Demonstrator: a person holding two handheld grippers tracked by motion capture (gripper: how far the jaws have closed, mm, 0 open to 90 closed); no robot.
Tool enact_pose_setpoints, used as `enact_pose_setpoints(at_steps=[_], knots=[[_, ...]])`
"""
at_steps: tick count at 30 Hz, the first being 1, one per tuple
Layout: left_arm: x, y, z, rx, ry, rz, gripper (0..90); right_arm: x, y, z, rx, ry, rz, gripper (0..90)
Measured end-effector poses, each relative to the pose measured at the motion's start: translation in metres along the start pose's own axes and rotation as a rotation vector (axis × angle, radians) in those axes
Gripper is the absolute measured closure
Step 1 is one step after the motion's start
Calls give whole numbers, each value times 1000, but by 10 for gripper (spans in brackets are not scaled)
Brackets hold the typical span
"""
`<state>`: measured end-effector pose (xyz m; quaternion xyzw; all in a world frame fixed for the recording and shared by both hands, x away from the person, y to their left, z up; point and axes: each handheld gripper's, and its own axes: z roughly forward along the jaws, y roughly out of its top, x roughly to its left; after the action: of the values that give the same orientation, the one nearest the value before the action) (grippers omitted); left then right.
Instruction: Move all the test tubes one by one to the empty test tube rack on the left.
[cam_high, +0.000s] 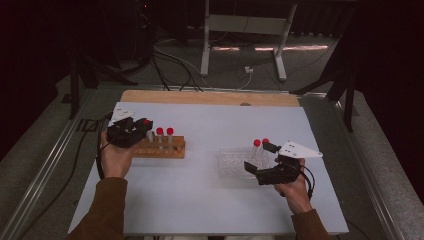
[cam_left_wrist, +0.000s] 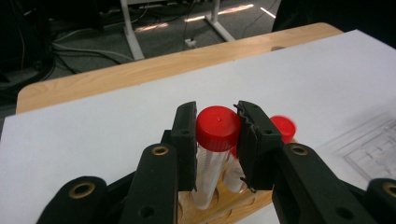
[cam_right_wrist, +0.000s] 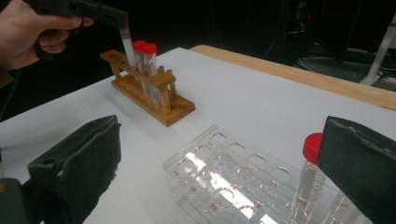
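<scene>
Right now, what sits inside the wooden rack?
The wooden rack holds three red-capped tubes; the left gripper is shut on one tube's cap. Their bottoms are hidden by the rack.

At a white-topped desk (cam_high: 210, 200), we hold the left gripper (cam_high: 142, 125) over the end of a wooden rack (cam_high: 162, 149) of red-capped tubes (cam_high: 165, 132), our right gripper (cam_high: 260, 160) hanging beside a clear rack (cam_high: 232, 167) with two more.

Lab, test-tube racks (cam_high: 159, 148), white table (cam_high: 210, 195), floor cables (cam_high: 170, 65)
</scene>
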<state>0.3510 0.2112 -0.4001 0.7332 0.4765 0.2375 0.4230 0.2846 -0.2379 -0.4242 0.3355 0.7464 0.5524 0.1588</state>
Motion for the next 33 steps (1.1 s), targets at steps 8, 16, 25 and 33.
enact_pose_setpoints(at_steps=[8,16,25,33], knots=[[3,-12,7,21,-5,-24,708,1,0,1,2,2,-2,0],[5,-19,11,36,-8,-39,707,0,-1,1,3,1,-1,0],[5,-25,15,49,-13,-44,707,0,-1,1,1,2,-2,0],[5,-26,16,51,-21,-47,701,0,-1,0,-1,2,-2,0]])
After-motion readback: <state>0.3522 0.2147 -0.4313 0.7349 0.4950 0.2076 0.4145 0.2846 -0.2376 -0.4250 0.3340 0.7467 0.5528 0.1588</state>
